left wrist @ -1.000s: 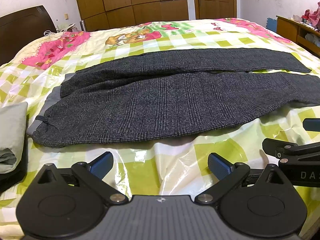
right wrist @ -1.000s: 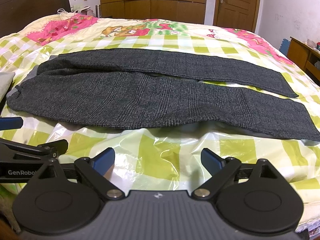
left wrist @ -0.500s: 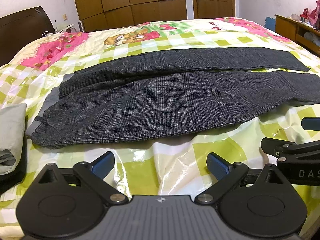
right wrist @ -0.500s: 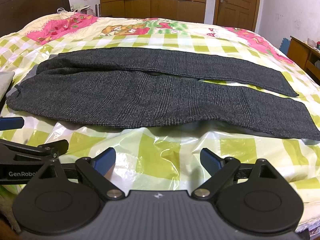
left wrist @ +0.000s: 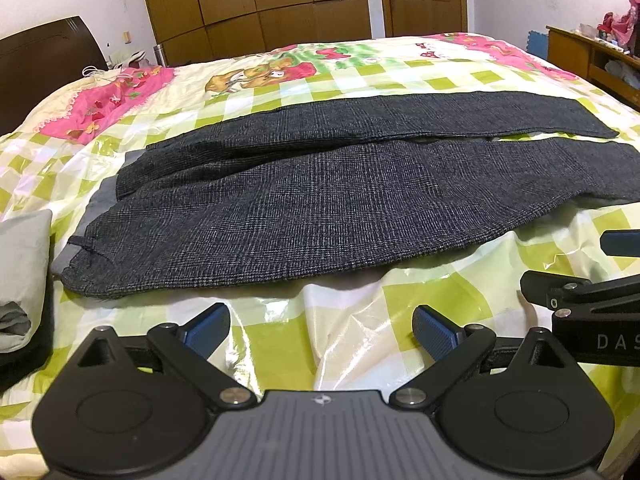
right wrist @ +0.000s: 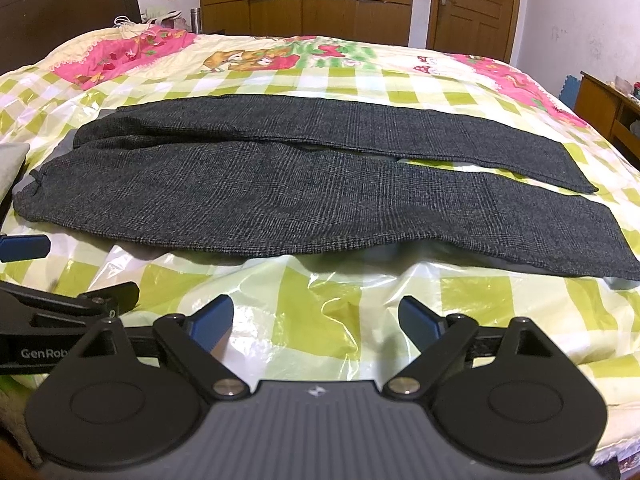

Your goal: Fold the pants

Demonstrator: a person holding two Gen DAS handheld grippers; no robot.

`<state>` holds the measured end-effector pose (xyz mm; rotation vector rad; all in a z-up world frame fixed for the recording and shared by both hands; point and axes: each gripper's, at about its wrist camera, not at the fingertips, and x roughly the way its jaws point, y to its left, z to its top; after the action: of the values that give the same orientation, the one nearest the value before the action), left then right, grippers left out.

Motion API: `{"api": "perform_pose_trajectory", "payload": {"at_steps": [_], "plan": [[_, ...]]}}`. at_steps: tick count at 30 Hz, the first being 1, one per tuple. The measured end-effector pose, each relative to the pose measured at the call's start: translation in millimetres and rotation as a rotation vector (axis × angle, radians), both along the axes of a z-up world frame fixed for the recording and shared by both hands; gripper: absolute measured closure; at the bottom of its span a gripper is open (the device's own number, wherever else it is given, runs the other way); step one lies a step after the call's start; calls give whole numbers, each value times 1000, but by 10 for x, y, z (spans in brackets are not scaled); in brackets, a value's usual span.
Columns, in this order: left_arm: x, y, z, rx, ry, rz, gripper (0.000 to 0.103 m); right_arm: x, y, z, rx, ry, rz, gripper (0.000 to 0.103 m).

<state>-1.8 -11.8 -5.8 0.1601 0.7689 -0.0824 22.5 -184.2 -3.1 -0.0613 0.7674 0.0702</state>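
Dark grey checked pants (left wrist: 320, 208) (right wrist: 304, 196) lie flat across the bed, waist at the left with its grey lining showing, both legs running to the right. My left gripper (left wrist: 322, 326) hovers open over the plastic-covered sheet just short of the near leg's edge, holding nothing. My right gripper (right wrist: 316, 318) is likewise open and empty, a little in front of the near leg's middle. Each gripper shows at the side of the other's view: the right one (left wrist: 588, 276), the left one (right wrist: 60, 276).
The bed (left wrist: 360, 72) carries a green-checked sheet under clear crinkled plastic. Folded grey cloth (left wrist: 20, 272) sits at the left beside the waist. A dark headboard (right wrist: 60, 8) is far left, wardrobes and a door behind, a wooden cabinet (left wrist: 592, 56) at right.
Both grippers have crept slightly forward toward the pants; the pants lie as before and both grippers stay open.
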Motion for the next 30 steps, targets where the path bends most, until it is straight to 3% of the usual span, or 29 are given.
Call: {"api": "perform_pose_trajectory", "payload": {"at_steps": [30], "plan": [[15,-4,4,-4,4,-6,0,32,6,30,1,3,8,16]]}}
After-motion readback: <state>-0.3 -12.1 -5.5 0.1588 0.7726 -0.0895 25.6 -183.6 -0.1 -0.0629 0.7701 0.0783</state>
